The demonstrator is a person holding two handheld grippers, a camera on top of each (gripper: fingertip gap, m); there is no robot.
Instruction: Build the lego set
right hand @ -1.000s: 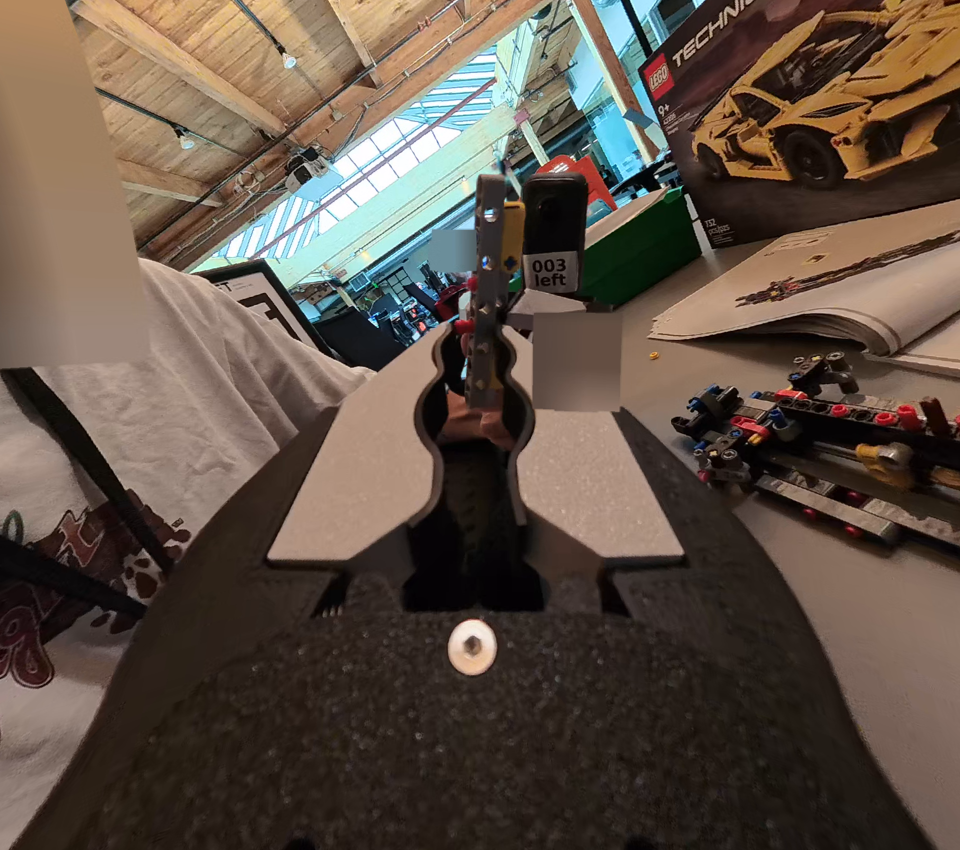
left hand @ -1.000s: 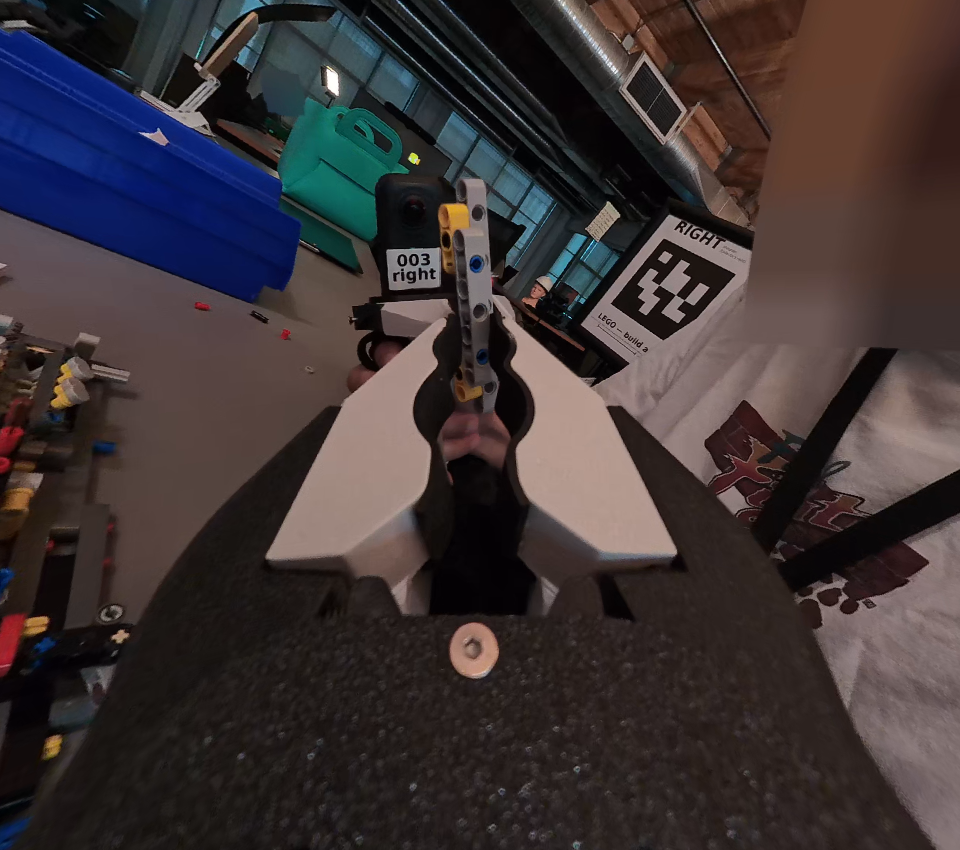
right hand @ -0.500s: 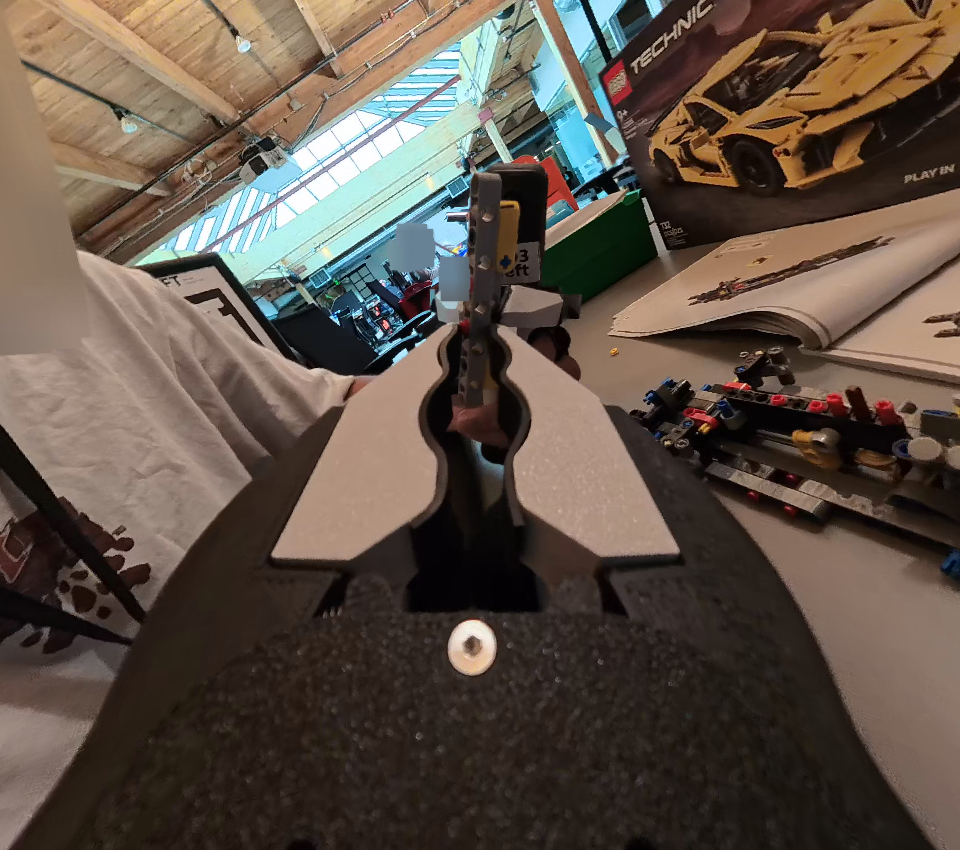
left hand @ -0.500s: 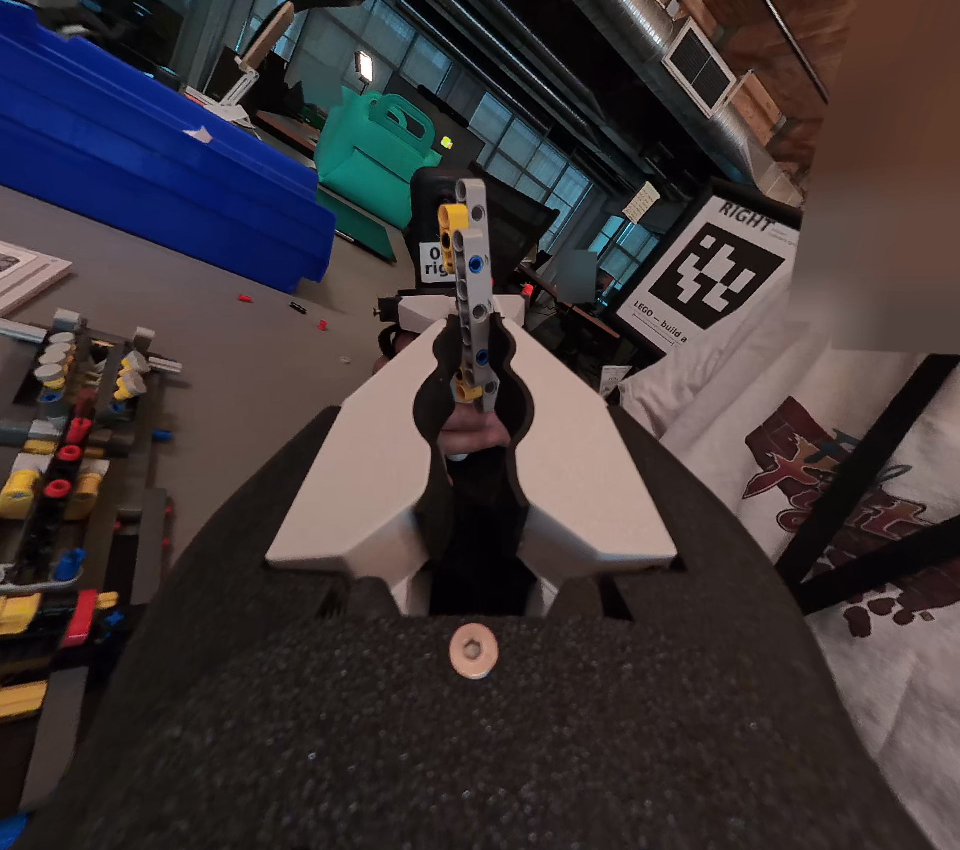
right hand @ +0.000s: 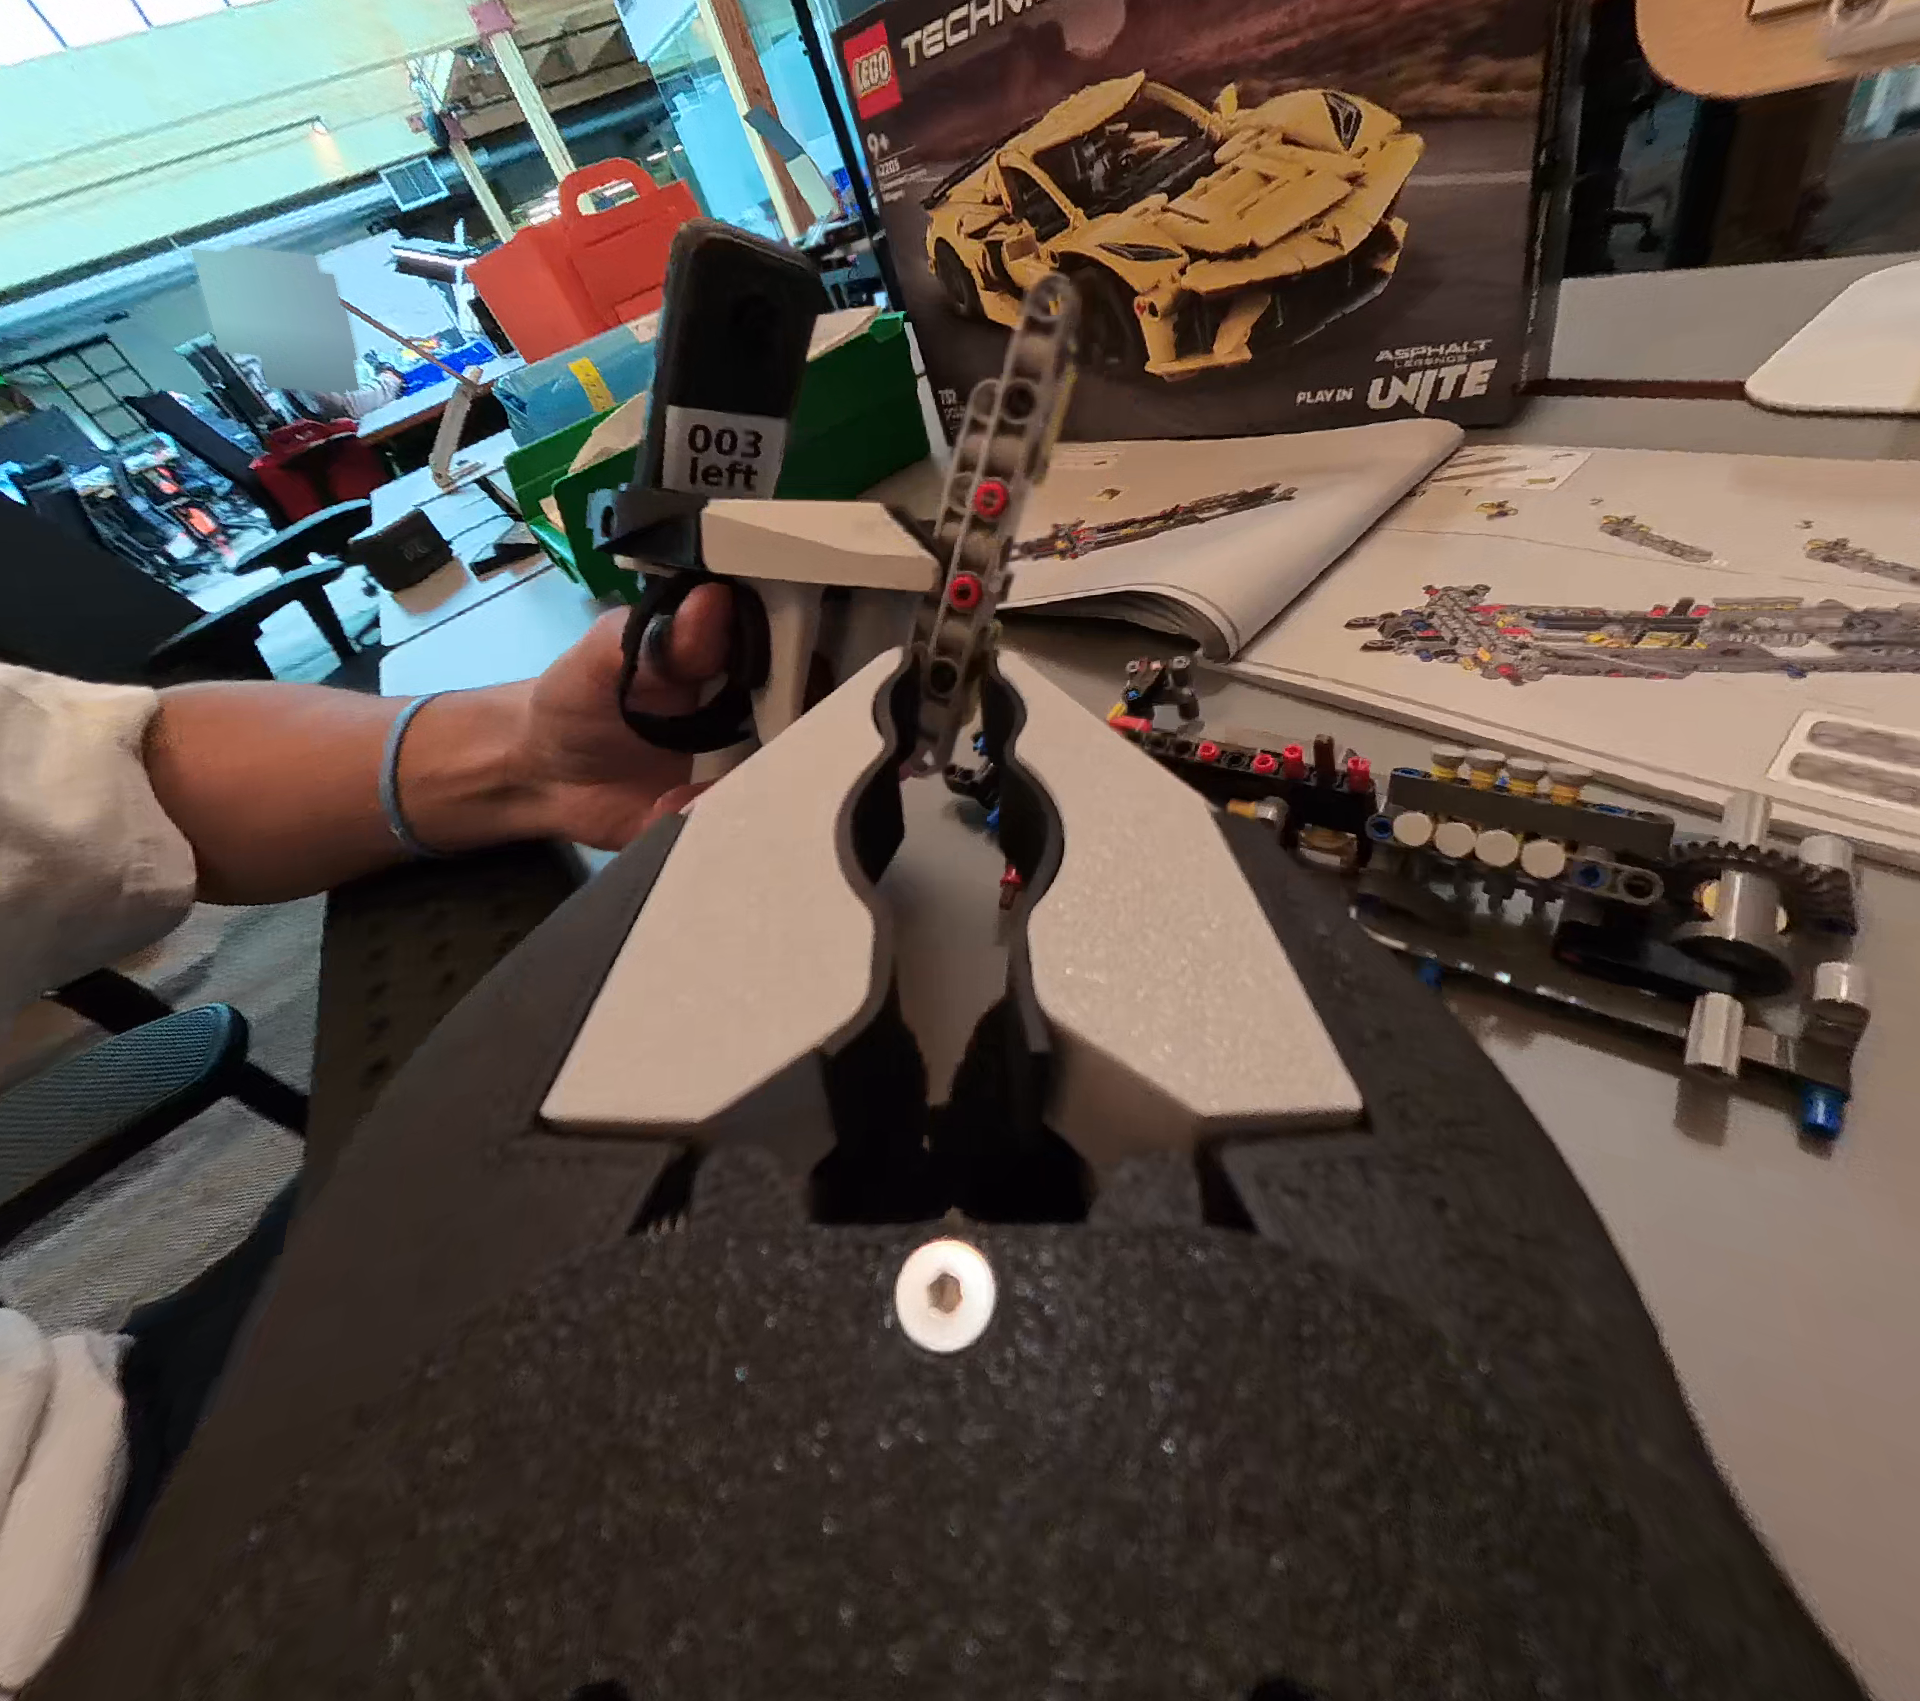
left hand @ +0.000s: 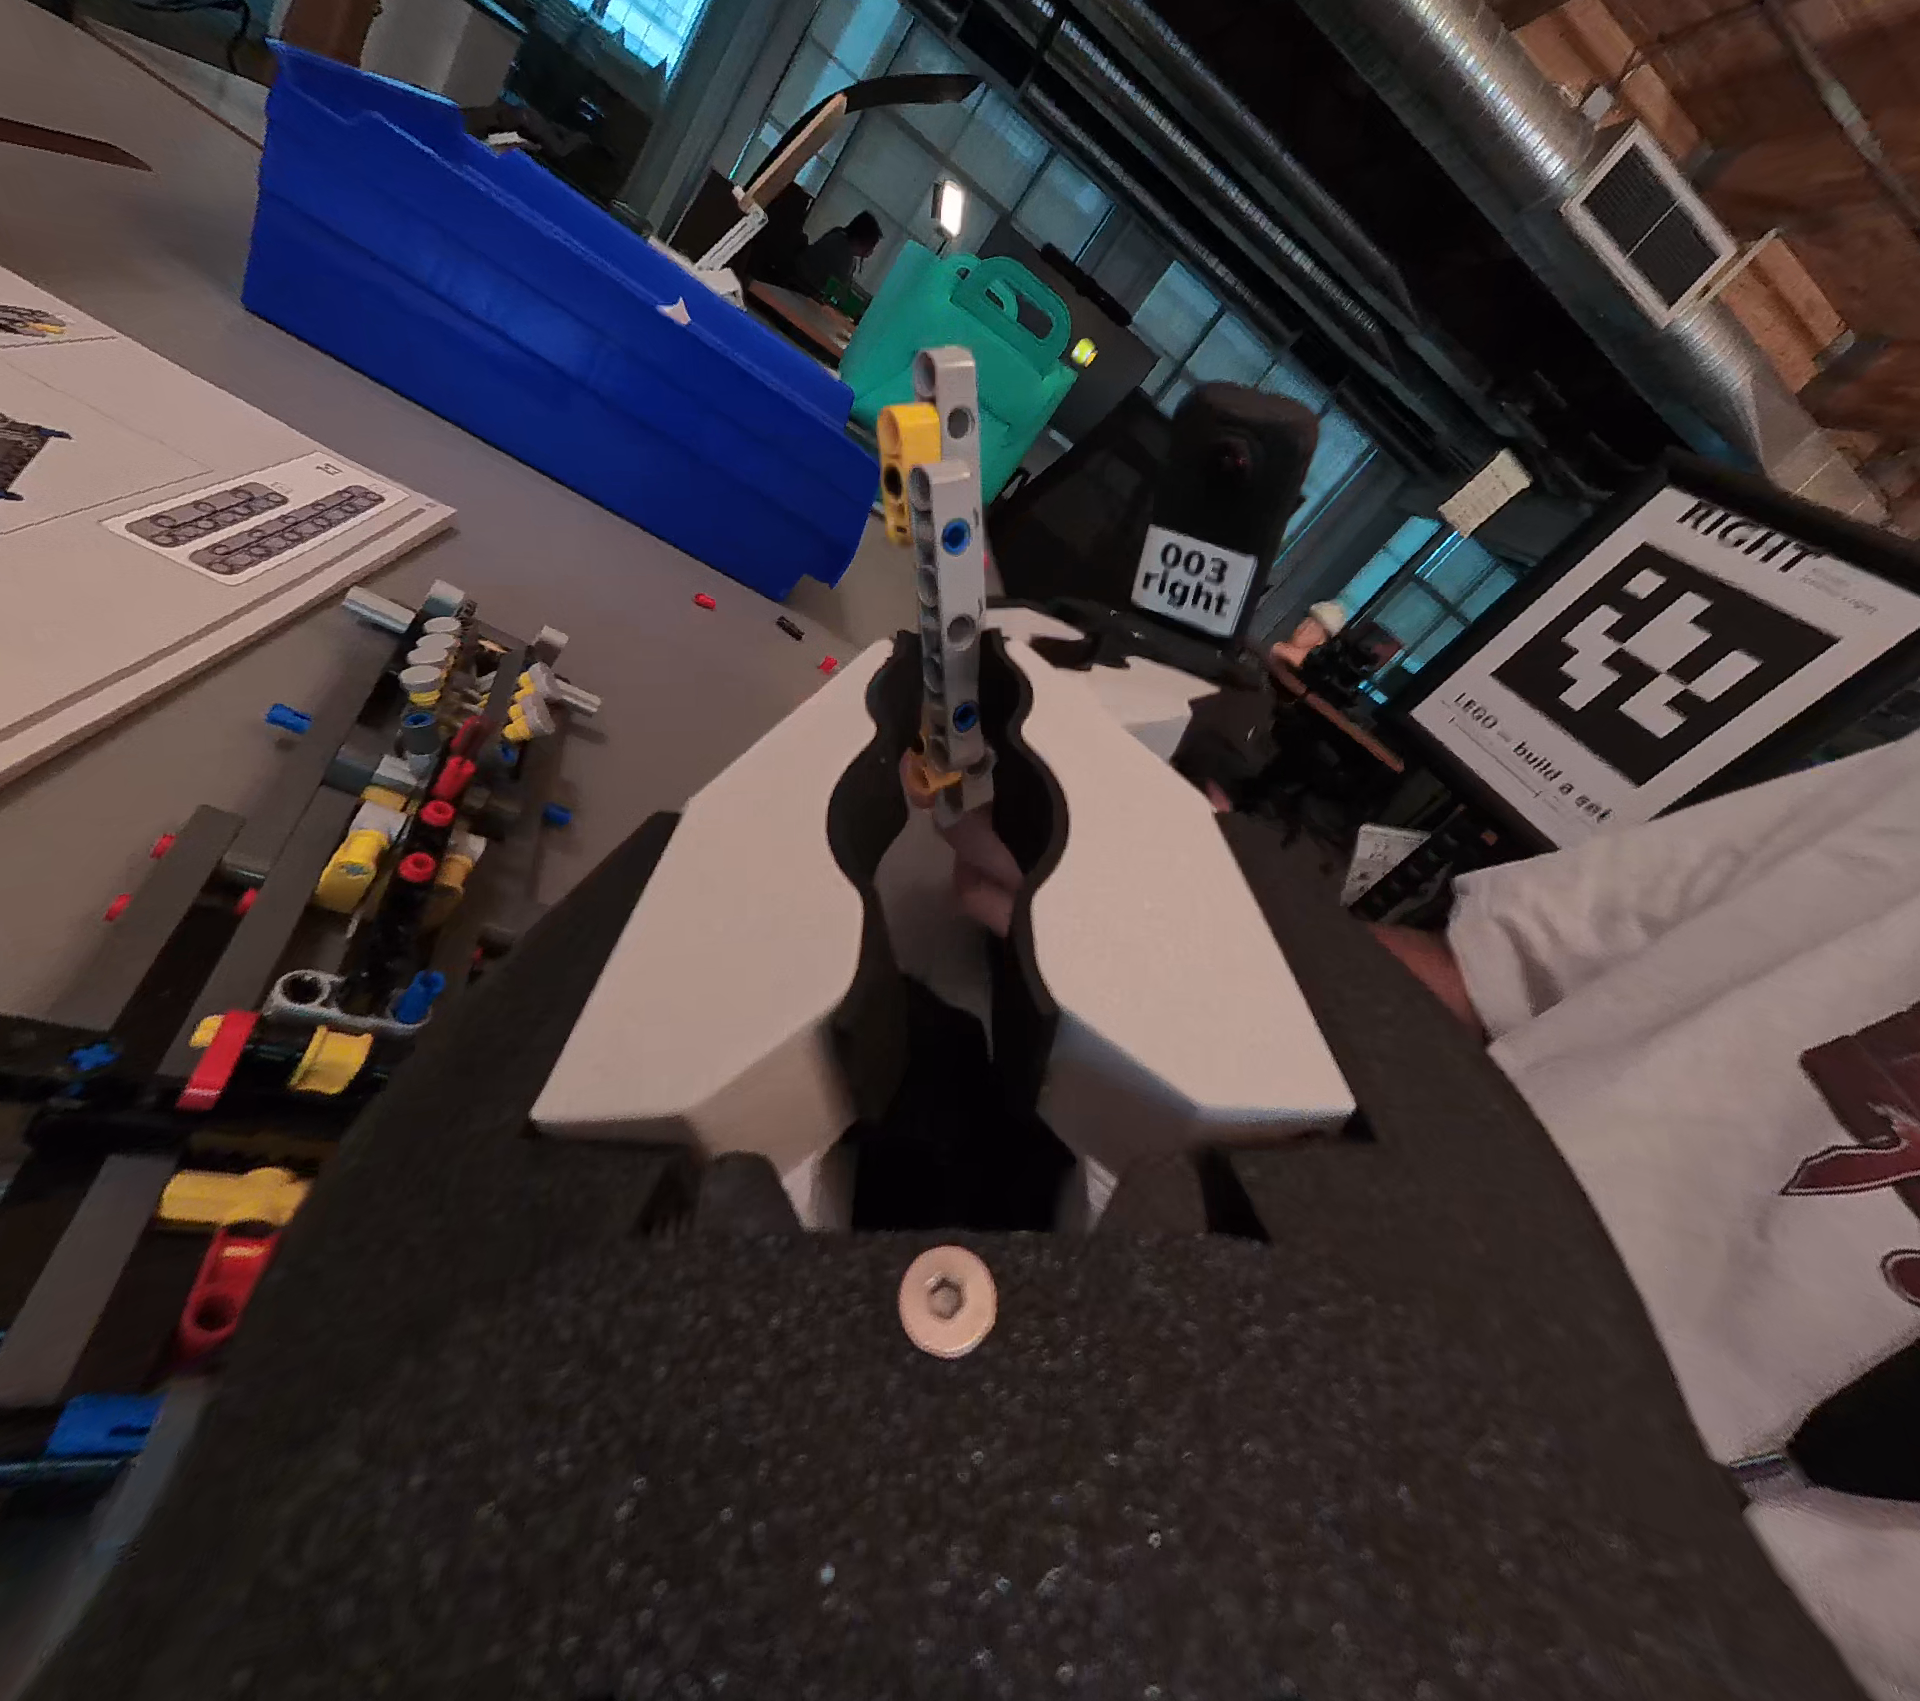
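Note:
A long grey beam assembly point(left hand: 951, 550) with blue pins and a yellow piece stands upright between my left gripper's point(left hand: 940, 675) shut fingers. In the right wrist view the same beam point(right hand: 987, 498) shows red pins and leans right. Its lower end sits between my right gripper's point(right hand: 951, 680) shut fingers, while the left gripper point(right hand: 904, 555) pinches it from the left at mid-height. The right gripper point(left hand: 1060, 643) shows just right of the beam in the left wrist view. Both hold it above the table.
A partly built chassis point(right hand: 1558, 882) lies on the grey table, also in the left wrist view point(left hand: 416, 820). Beyond it are an open instruction booklet point(right hand: 1558, 591), the set's box point(right hand: 1195, 145), a blue bin point(left hand: 520, 332) and a green bin point(right hand: 831, 425). Loose pins point(left hand: 286, 716) dot the table. The tips of both grippers are at nearly the same place.
Both grippers have swung with the beam, so each view now looks lower over the table. The beam now leans in the right view, and the other gripper sits off to the side.

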